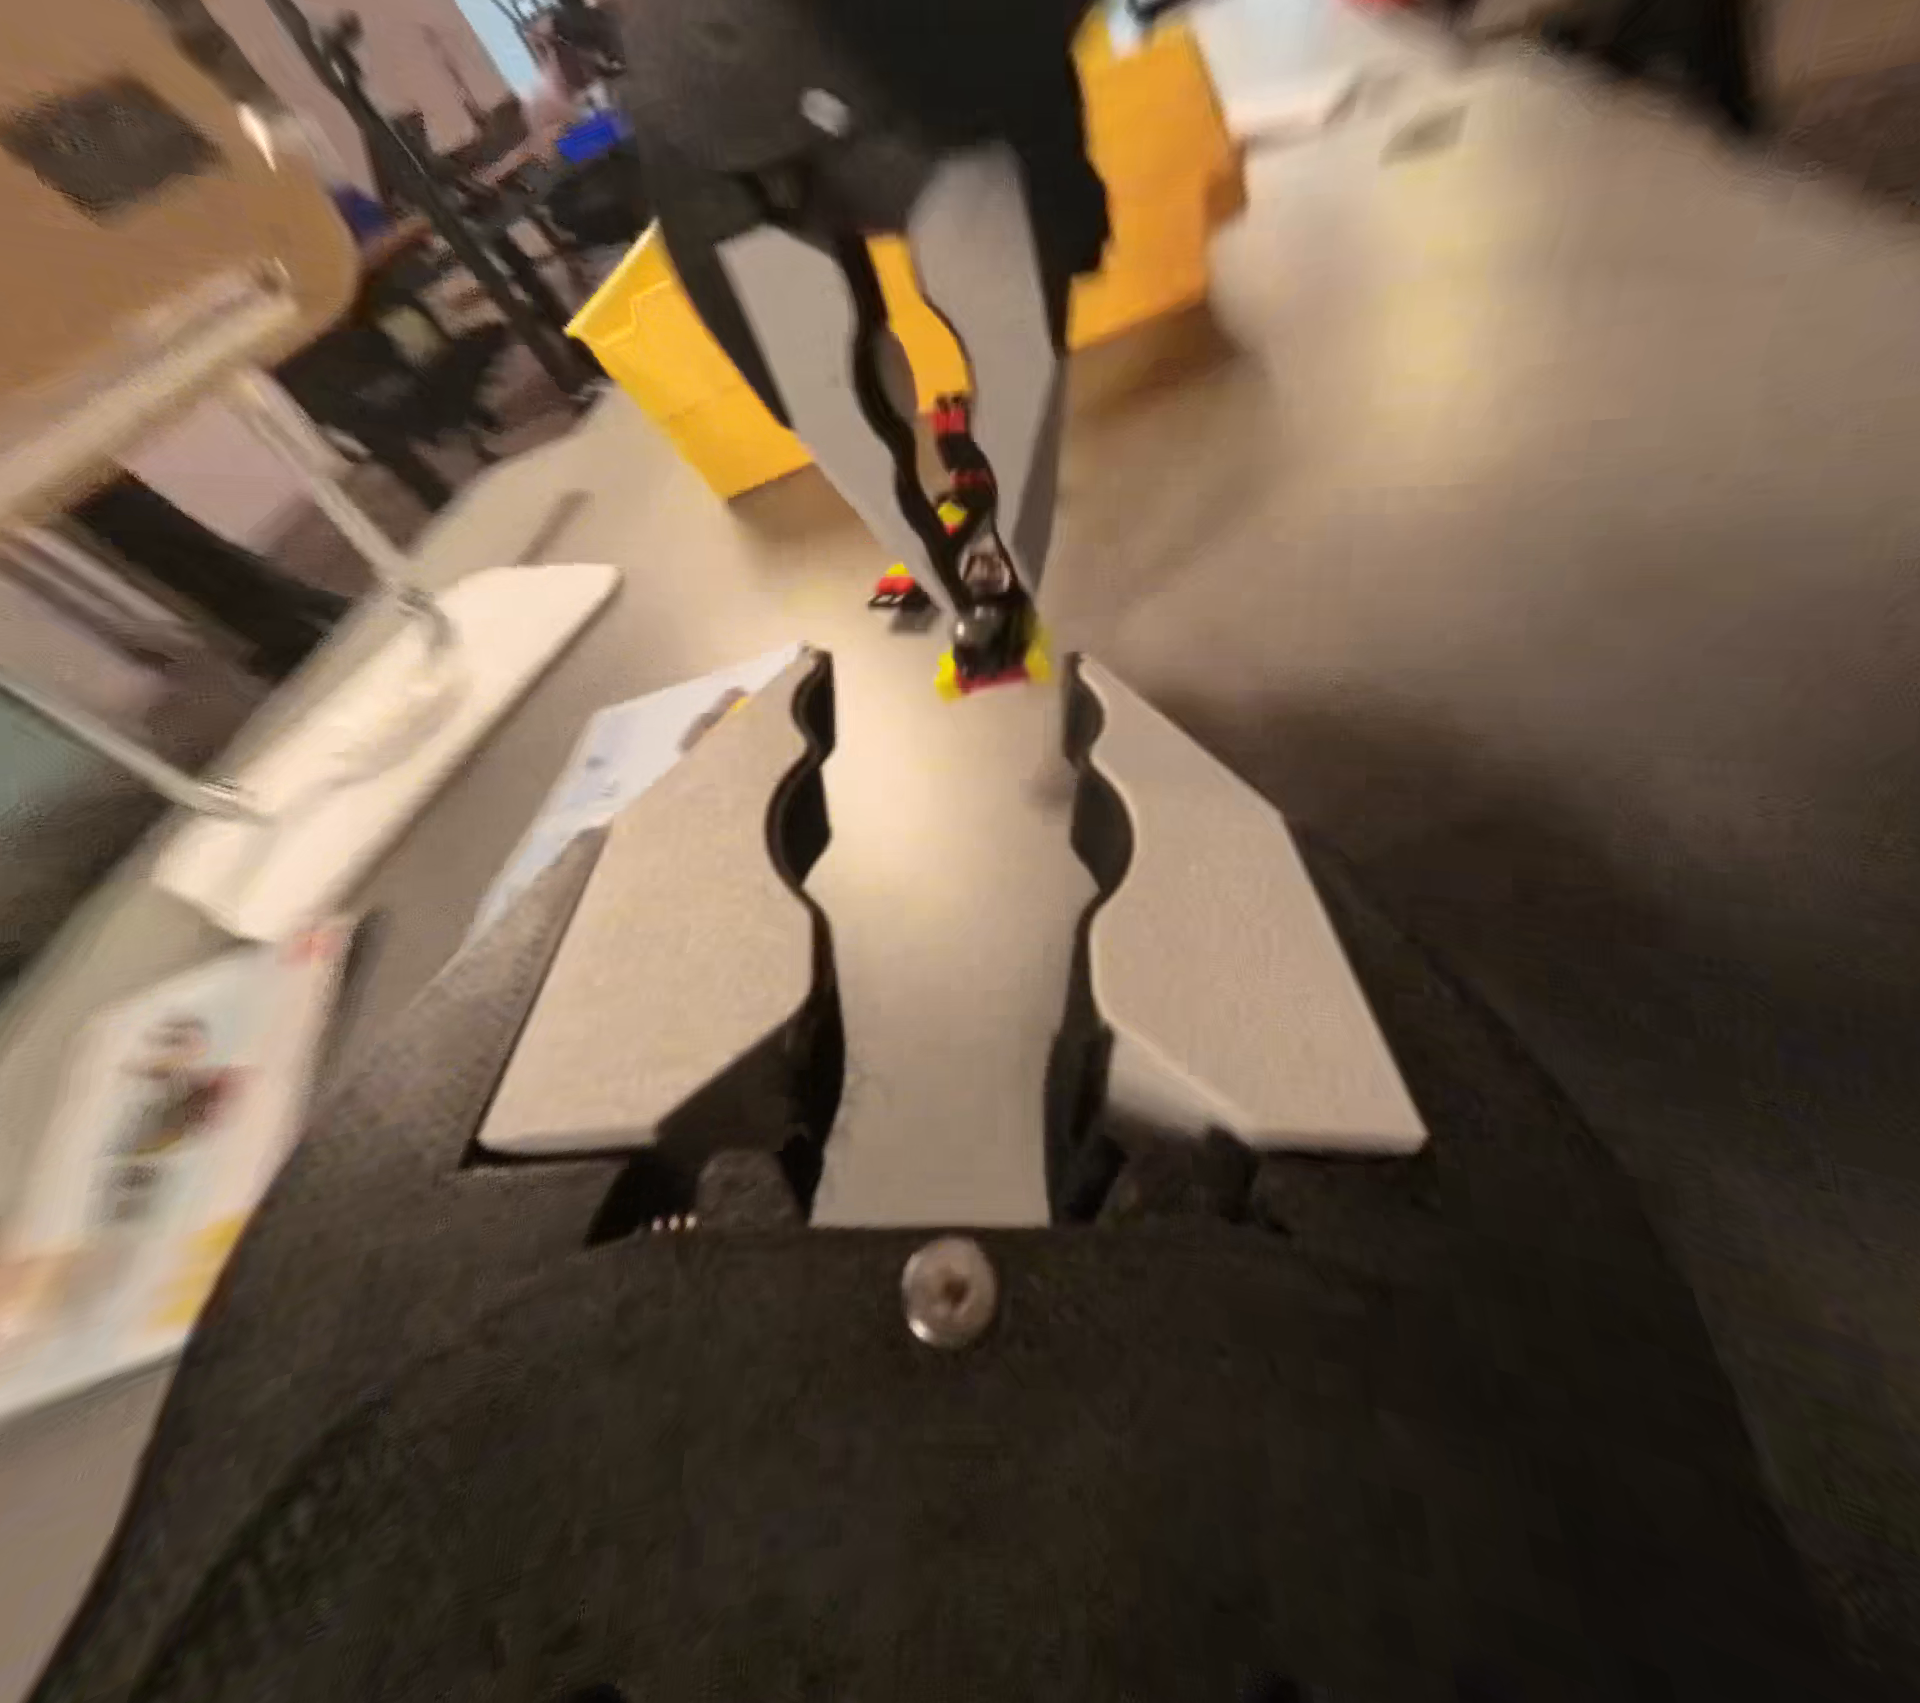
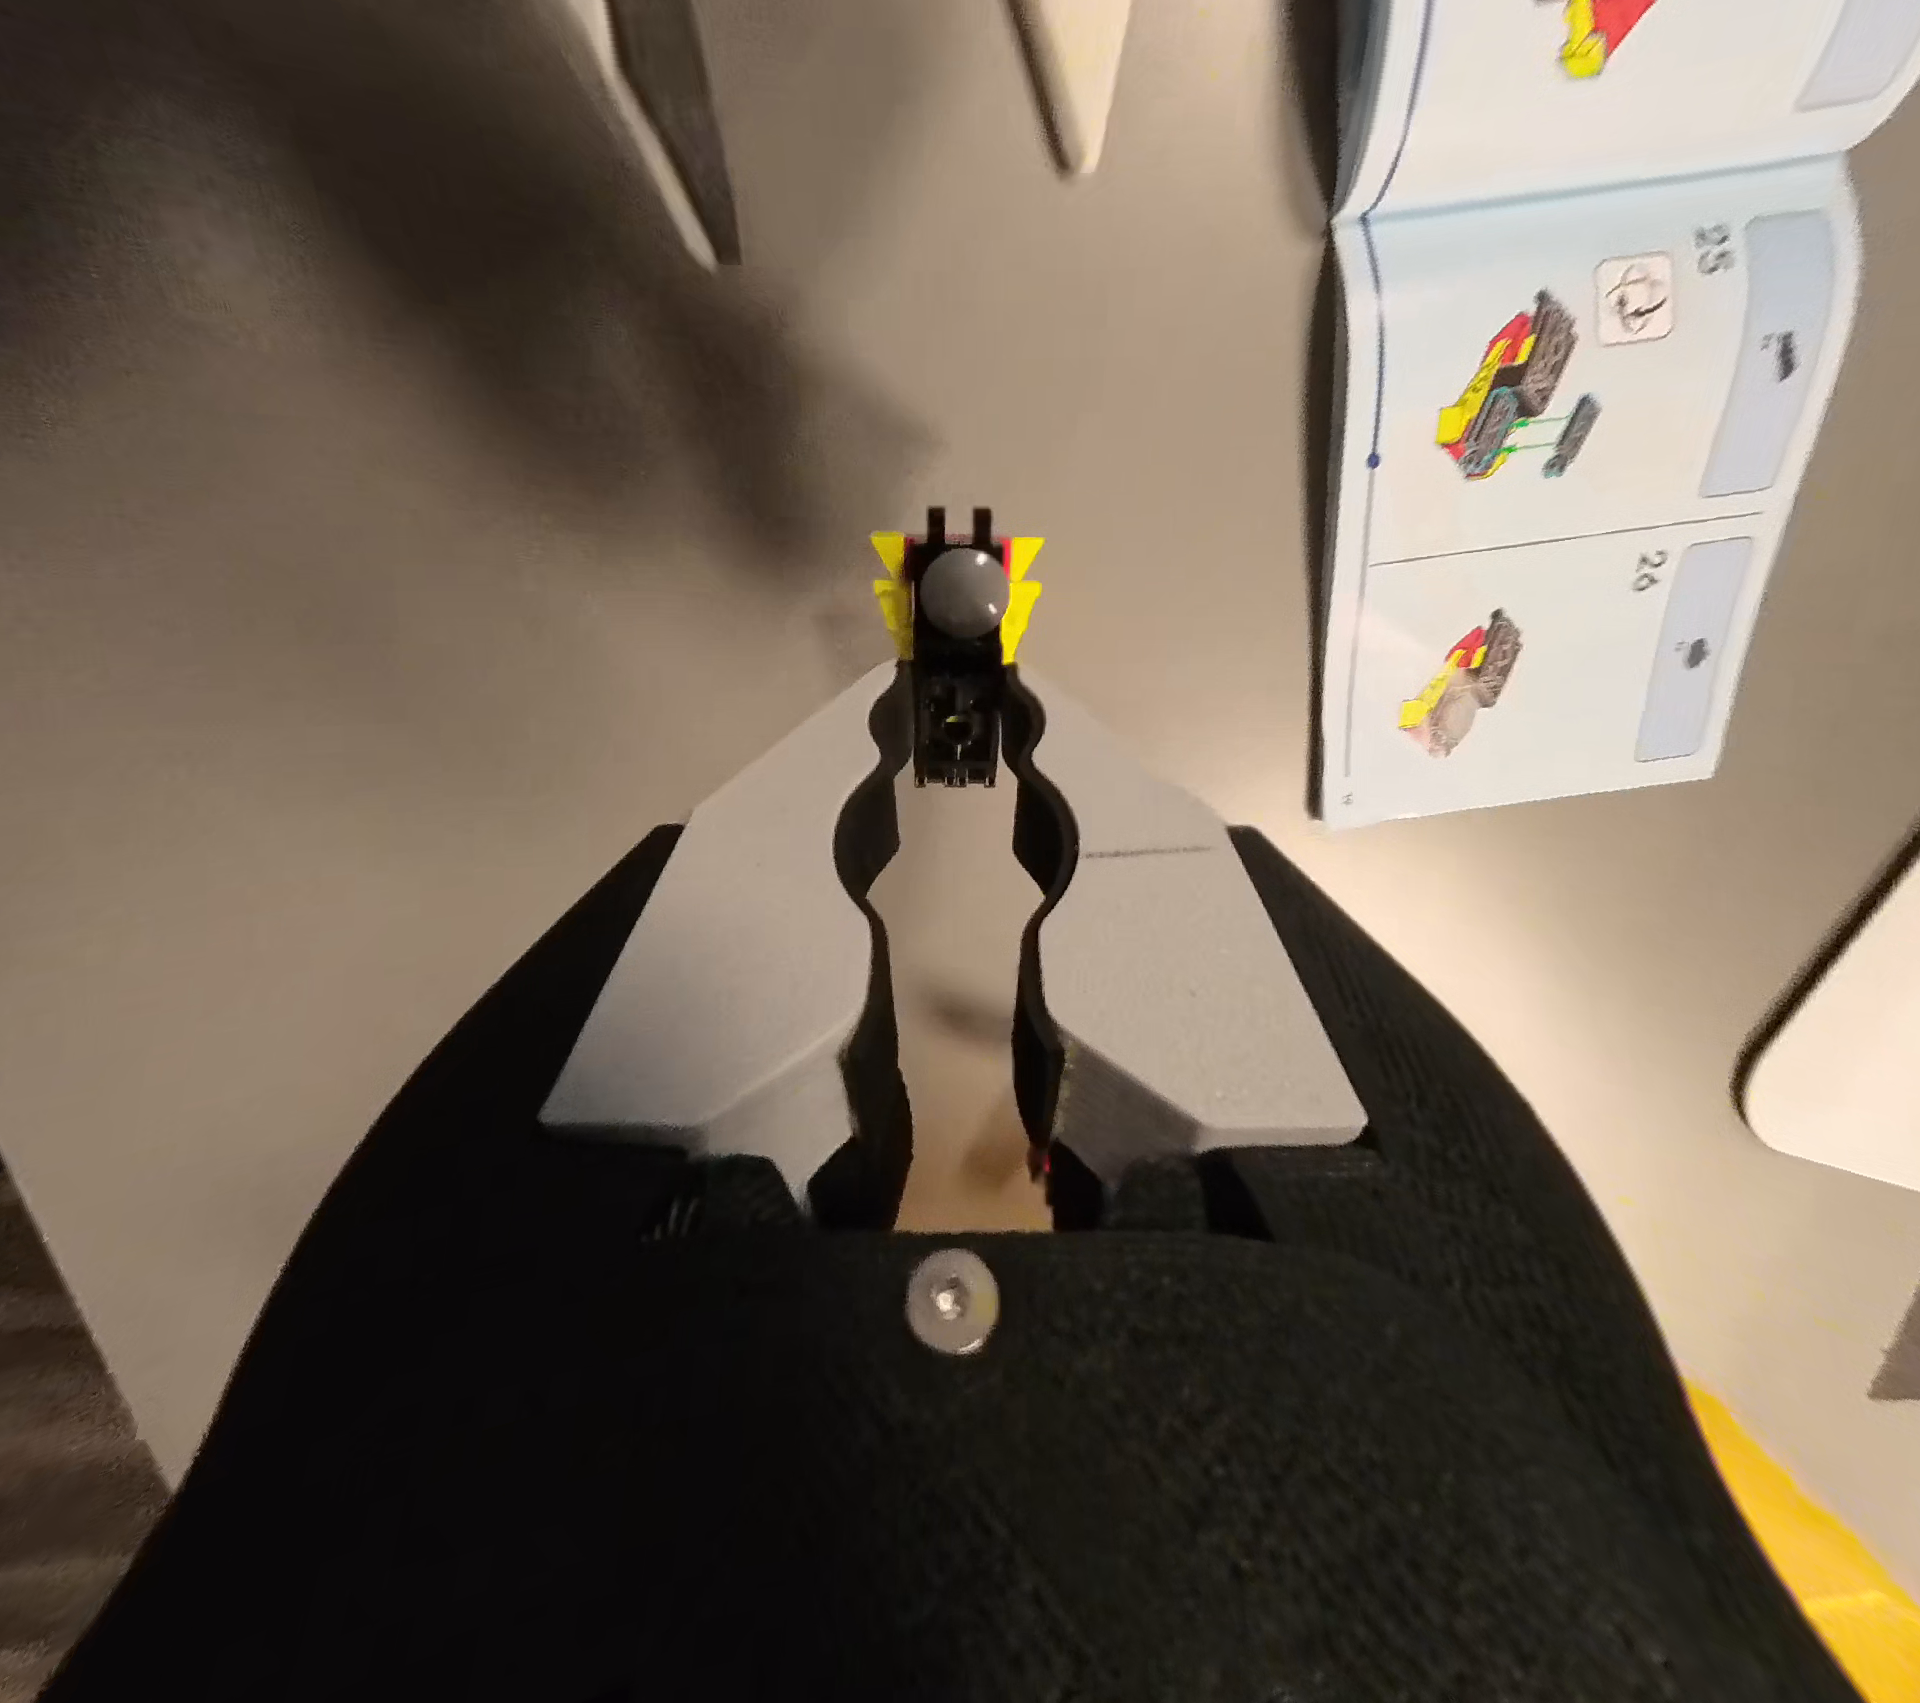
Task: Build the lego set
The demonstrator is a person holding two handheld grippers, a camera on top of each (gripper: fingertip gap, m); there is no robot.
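Observation:
A small lego model (image 2: 958, 614) in black, red and yellow with a round grey piece on it sticks out from the tips of my right gripper (image 2: 958, 677), which is shut on it. In the left wrist view the same model (image 1: 987, 656) is held by the right gripper (image 1: 992, 614) just above the table, pointing down. My left gripper (image 1: 951, 666) is open and empty, its tips just short of the model. Its two fingers (image 2: 665, 126) show at the top of the right wrist view. A small red and black lego piece (image 1: 899, 591) lies on the table behind the model.
An open instruction booklet (image 2: 1579, 365) lies to the right in the right wrist view and at left in the left wrist view (image 1: 623, 760). A yellow bin (image 1: 707, 375) stands at the back. A white tray (image 1: 416, 718) and more paper (image 1: 156, 1134) lie at left. About 7 cm separates my left fingertips from my right.

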